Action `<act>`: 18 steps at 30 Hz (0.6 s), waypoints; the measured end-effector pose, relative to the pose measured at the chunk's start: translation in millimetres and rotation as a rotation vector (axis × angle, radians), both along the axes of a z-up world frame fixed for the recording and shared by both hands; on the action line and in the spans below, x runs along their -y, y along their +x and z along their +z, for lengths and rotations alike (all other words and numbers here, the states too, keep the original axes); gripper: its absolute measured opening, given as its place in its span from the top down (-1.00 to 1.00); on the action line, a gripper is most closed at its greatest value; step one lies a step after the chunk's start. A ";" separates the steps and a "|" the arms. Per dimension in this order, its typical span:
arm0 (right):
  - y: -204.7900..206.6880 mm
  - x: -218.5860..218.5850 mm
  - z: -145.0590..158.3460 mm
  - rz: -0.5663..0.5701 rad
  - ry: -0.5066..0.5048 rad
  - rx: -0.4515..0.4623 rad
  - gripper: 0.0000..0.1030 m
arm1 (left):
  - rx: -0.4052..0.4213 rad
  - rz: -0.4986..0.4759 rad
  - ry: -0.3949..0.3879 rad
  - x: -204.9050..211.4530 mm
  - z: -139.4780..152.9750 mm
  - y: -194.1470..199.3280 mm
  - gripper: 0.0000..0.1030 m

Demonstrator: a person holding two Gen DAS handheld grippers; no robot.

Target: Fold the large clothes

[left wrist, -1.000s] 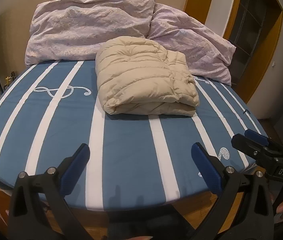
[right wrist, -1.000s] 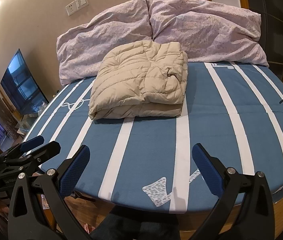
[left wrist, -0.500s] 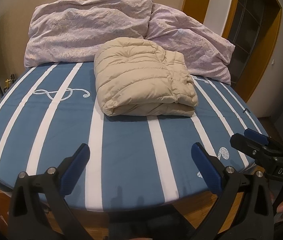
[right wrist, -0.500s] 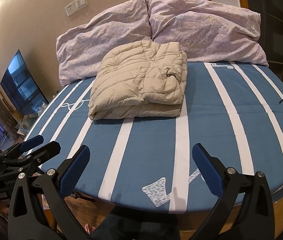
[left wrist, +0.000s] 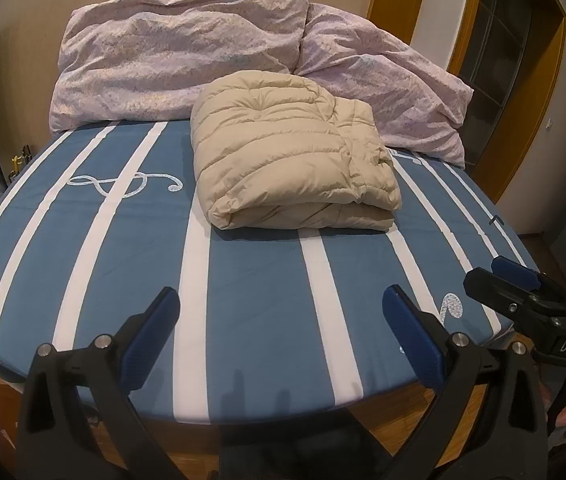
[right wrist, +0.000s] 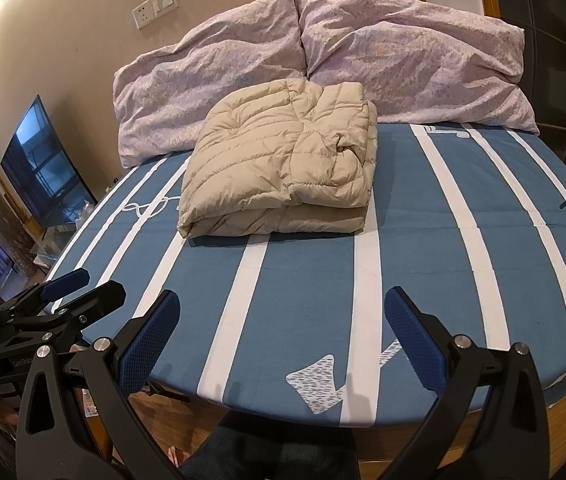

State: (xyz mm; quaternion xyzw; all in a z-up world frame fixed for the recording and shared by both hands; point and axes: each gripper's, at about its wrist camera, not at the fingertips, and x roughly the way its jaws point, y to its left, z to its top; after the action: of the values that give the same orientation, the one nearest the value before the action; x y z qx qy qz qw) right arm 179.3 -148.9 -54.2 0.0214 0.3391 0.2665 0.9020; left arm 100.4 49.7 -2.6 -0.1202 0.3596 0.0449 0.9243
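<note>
A beige quilted down jacket lies folded into a thick rectangular bundle on the far middle of the bed, in front of the pillows. My left gripper hangs open over the bed's near edge, well short of the jacket, with nothing between its blue pads. My right gripper is likewise open and empty above the near edge. Each gripper shows in the other's view: the right one at the right side, the left one at the left side.
The bed carries a blue sheet with white stripes. Two pink crumpled pillows lean on the wall behind the jacket. A dark screen stands left of the bed. A wooden door frame is at the right.
Both grippers stay open and empty. The views drift only slightly; the left wrist view has shifted a little, and the jacket has not moved.
</note>
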 end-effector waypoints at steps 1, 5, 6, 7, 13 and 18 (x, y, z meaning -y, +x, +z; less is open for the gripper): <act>-0.1 -0.1 0.0 0.000 0.000 0.000 -0.97 | 0.000 -0.001 0.000 -0.4 -0.4 -0.3 -0.96; -0.3 -0.2 -0.2 -0.002 0.001 0.000 -0.97 | 0.000 0.000 0.000 -0.2 -0.8 0.4 -0.96; -0.2 -0.1 -0.2 -0.002 0.001 -0.001 -0.97 | 0.000 0.000 0.001 -0.1 -0.8 0.5 -0.96; 0.1 0.2 -0.2 -0.001 0.001 -0.001 -0.97 | 0.000 0.000 0.002 -0.6 -1.2 0.4 -0.96; 1.0 1.5 -0.3 0.001 -0.001 0.000 -0.97 | -0.001 0.001 0.000 -0.3 -1.2 0.7 -0.96; 0.9 1.2 -0.4 0.001 -0.001 -0.001 -0.97 | -0.001 0.001 0.001 0.0 -1.0 0.7 -0.96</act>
State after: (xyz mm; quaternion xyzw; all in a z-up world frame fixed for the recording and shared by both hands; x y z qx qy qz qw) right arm 180.2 -150.1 -54.6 0.0212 0.3398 0.2666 0.9017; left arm 101.1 49.7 -3.5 -0.1197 0.3599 0.0454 0.9242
